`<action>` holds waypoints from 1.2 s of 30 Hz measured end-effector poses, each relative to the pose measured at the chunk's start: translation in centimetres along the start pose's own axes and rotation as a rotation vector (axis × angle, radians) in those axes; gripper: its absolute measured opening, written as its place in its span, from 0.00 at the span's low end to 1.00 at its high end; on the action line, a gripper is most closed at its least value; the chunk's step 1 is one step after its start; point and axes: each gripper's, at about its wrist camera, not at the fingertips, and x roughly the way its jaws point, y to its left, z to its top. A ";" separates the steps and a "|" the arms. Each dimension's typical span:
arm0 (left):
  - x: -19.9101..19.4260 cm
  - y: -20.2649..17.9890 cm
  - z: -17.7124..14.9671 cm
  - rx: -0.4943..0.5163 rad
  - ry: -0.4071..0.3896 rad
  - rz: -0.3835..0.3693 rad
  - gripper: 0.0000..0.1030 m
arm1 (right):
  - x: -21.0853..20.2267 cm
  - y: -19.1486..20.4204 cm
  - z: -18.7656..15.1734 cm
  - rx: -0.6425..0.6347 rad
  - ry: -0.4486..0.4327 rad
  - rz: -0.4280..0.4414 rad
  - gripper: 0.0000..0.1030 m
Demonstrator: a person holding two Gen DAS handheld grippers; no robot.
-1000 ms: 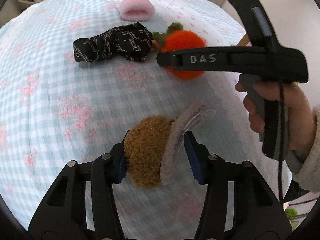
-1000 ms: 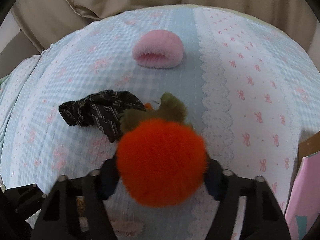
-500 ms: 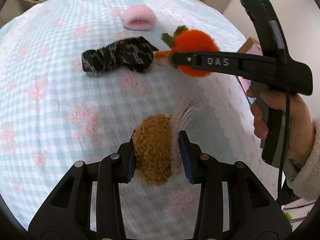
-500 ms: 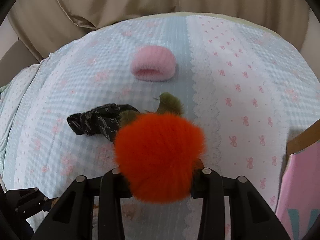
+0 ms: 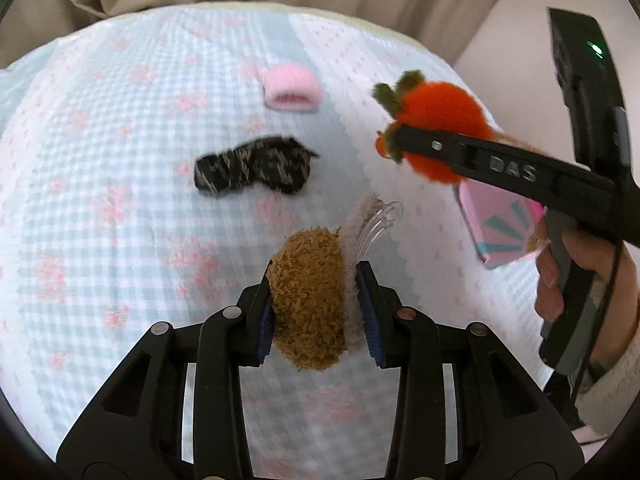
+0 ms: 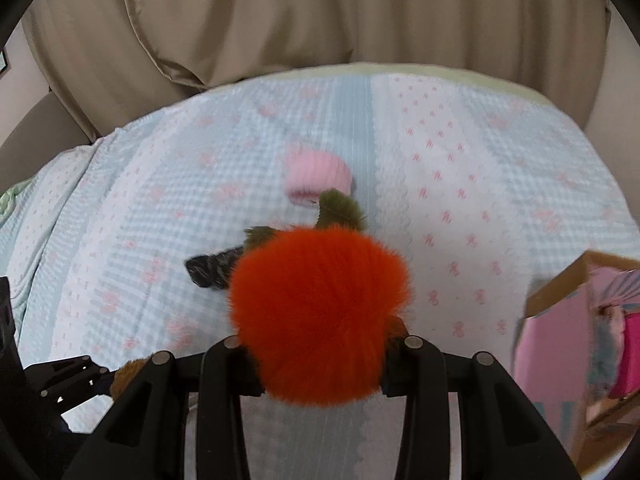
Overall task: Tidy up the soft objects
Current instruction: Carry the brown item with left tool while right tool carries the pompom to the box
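My left gripper [image 5: 316,304] is shut on a brown fuzzy hair clip [image 5: 308,300] with a cream edge and clear plastic teeth, held above the bed. My right gripper [image 6: 320,356] is shut on an orange fluffy pompom [image 6: 320,312] with green leaves; it also shows in the left wrist view [image 5: 440,120], lifted off the bed at the right. A pink plush piece [image 5: 292,88] [image 6: 316,176] and a black patterned scrunchie [image 5: 252,170] [image 6: 212,268] lie on the blue checked bedspread [image 5: 100,200].
A pink cardboard box [image 6: 568,348] with soft items inside stands at the bed's right edge, also in the left wrist view [image 5: 496,224]. A beige curtain [image 6: 320,20] hangs behind the bed. A hand [image 5: 576,276] holds the right gripper's handle.
Both grippers have risen off the bed with their objects. The left one closed tighter on the brown clip. The right one carried the pompom up and toward the pink box.
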 end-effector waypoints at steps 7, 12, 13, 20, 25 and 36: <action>-6.9 -3.0 1.8 -0.043 -0.082 0.032 0.32 | -7.9 0.2 1.9 0.018 -0.054 -0.010 0.35; -11.9 -5.9 4.5 -0.052 -0.162 0.063 0.32 | -14.7 -0.3 2.7 0.028 -0.096 -0.009 0.35; -13.0 -6.7 5.0 -0.056 -0.179 0.065 0.32 | -16.0 -0.5 2.8 0.029 -0.107 -0.007 0.35; -18.9 -13.0 7.3 -0.080 -0.267 0.073 0.32 | -24.6 -3.5 2.6 0.052 -0.174 0.002 0.35; -20.3 -18.4 8.5 -0.071 -0.300 0.061 0.32 | -28.3 -6.9 1.8 0.054 -0.190 -0.021 0.35; -15.2 -30.3 10.7 -0.039 -0.295 0.019 0.32 | -32.2 -19.5 0.5 0.146 -0.152 -0.144 0.35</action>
